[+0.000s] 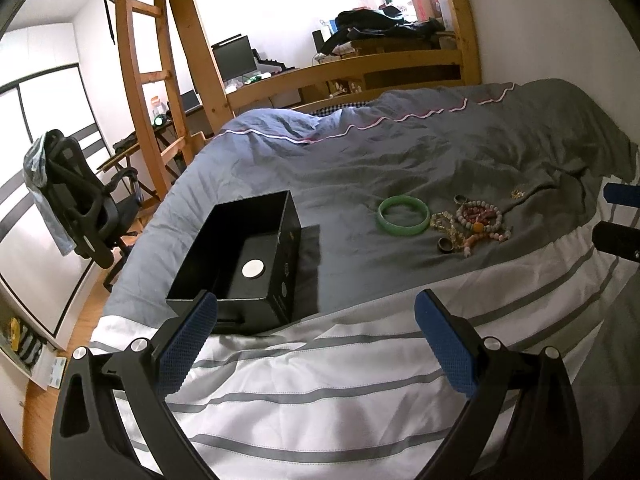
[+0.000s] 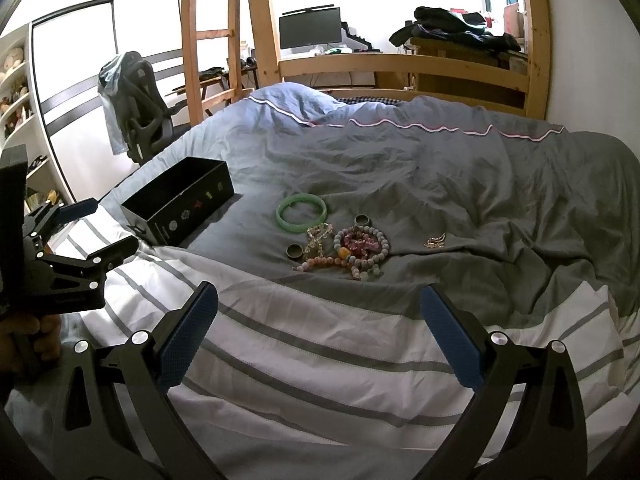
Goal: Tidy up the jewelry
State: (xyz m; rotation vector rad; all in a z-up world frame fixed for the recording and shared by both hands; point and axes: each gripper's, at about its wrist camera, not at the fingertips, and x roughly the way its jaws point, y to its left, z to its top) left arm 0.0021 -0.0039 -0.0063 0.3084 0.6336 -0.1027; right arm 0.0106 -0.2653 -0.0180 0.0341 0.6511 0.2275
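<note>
Left tongs (image 1: 316, 312) and right tongs (image 2: 320, 304): both spread wide, empty. Black box (image 1: 248, 256) at 10 o'clock of green bangle (image 2: 302, 212).

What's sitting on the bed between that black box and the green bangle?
Nothing but wrinkled grey duvet. Both views show that stretch between the black box and the green bangle bare; the bead bracelets lie beyond the bangle.

Black tool (image 1: 316, 312), blue textured pads (image 1: 446, 346), silver screws

One box (image 1: 256, 256), one bangle (image 1: 404, 216), perhaps two rings (image 2: 295, 251).
</note>
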